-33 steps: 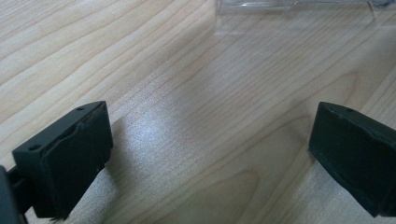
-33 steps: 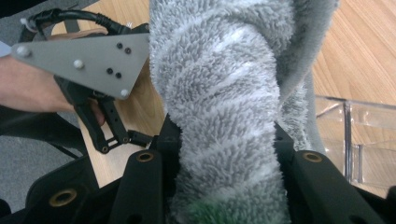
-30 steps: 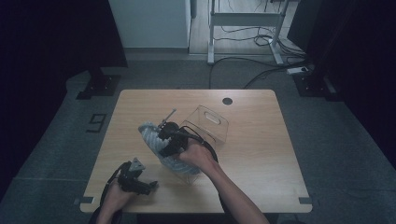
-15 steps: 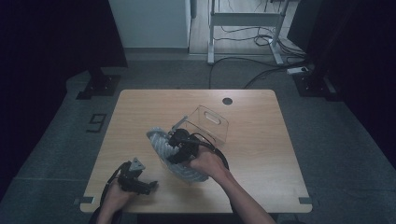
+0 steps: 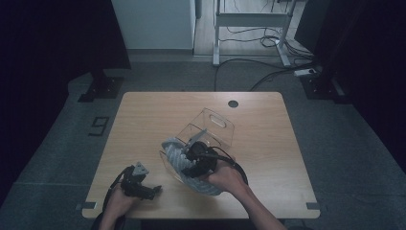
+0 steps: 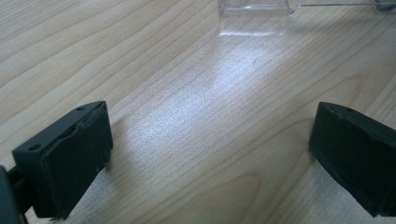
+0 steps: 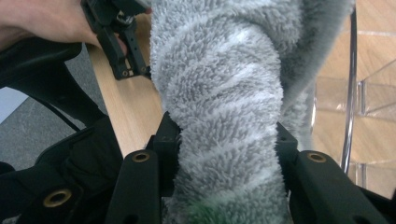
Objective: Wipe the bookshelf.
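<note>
Two grippers are at work over one wooden table [image 5: 143, 115], each held in one hand of a person whose forearms come in from the near edge. The right gripper [image 5: 194, 160] sits a little in front of the middle of the table, and its two black jaws are clamped on one grey fluffy towel [image 5: 179, 160], rolled or twisted into a thick bundle with paler stripes winding round it. In the right gripper view the towel [image 7: 224, 116] is squeezed between the two jaws, which press on it from both sides and leave no gap. One clear plastic box [image 5: 213, 127] with a handle slot in its wall lies tipped just beyond the towel, toward the far edge, its open side turned to the bundle; whether the towel touches the box I cannot tell from above, though the right gripper view shows a clear wall [image 7: 348, 93] just beside the fabric. The left gripper [image 5: 139, 184] rests low near the near left corner, well apart from the towel, with its two jaws standing wide and nothing but bare wood between them. One round dark hole [image 5: 233, 103] sits in the table close to the far edge. One cable trails from each gripper.
</note>
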Demonstrator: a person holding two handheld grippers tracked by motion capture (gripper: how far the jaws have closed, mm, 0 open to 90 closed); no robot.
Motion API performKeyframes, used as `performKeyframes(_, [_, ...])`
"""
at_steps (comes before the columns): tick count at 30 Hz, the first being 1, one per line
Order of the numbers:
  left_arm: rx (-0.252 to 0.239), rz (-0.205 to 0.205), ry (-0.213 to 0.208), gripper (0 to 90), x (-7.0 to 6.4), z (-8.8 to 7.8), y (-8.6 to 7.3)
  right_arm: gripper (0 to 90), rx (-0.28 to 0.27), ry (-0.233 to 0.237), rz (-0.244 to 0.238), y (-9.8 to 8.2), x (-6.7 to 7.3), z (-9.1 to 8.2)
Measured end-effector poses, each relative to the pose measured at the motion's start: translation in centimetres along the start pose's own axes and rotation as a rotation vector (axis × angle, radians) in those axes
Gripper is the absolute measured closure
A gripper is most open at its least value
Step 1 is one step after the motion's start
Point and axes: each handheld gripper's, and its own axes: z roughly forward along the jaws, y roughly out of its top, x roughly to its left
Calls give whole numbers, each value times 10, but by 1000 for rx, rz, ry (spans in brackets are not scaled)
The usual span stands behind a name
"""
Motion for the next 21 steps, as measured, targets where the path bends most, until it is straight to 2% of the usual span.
performKeyframes(16, [1,0,1,0,0,0,0,596,-28,1,18,-33,1,2])
performKeyframes(21, [1,-2,2,0,0,0,0,601,-22,-14,12,-41,2,6])
